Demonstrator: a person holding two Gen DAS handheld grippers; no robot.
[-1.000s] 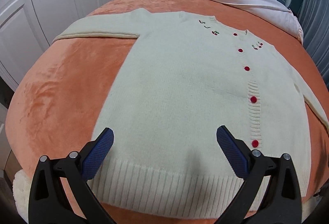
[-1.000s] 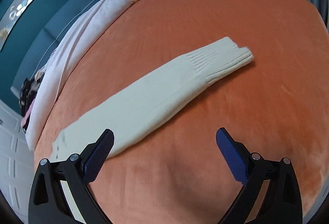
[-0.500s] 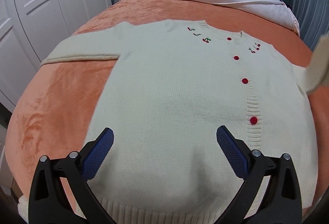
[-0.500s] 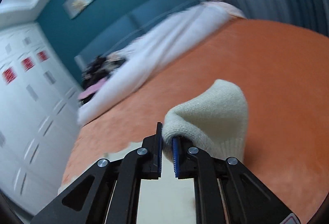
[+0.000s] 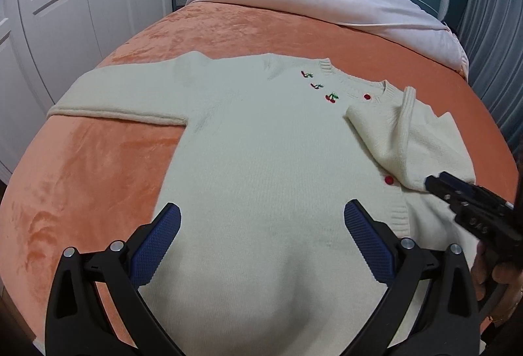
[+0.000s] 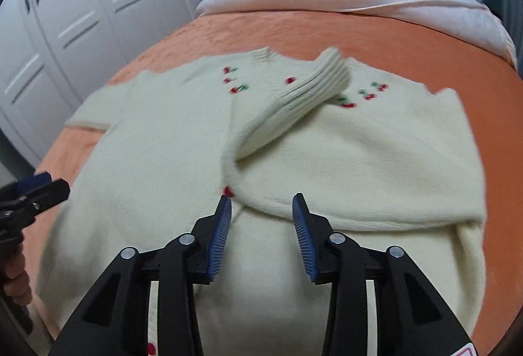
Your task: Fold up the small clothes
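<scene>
Cardigan (image 6: 183, 140) sleeve (image 6: 294, 101) lies just beyond the right gripper (image 6: 261, 209), fingers opening, gripping nothing; left gripper (image 5: 261, 218) released.

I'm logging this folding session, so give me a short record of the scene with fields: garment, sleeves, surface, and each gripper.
garment: cream cardigan, red buttons, cherry embroidery, lying flat, front up
right sleeve: folded across the chest, cuff near the neckline
left sleeve: spread out sideways
surface: orange blanket on a bed
left gripper: open, above the hem, empty
right gripper: jaws opening, nothing between them
</scene>
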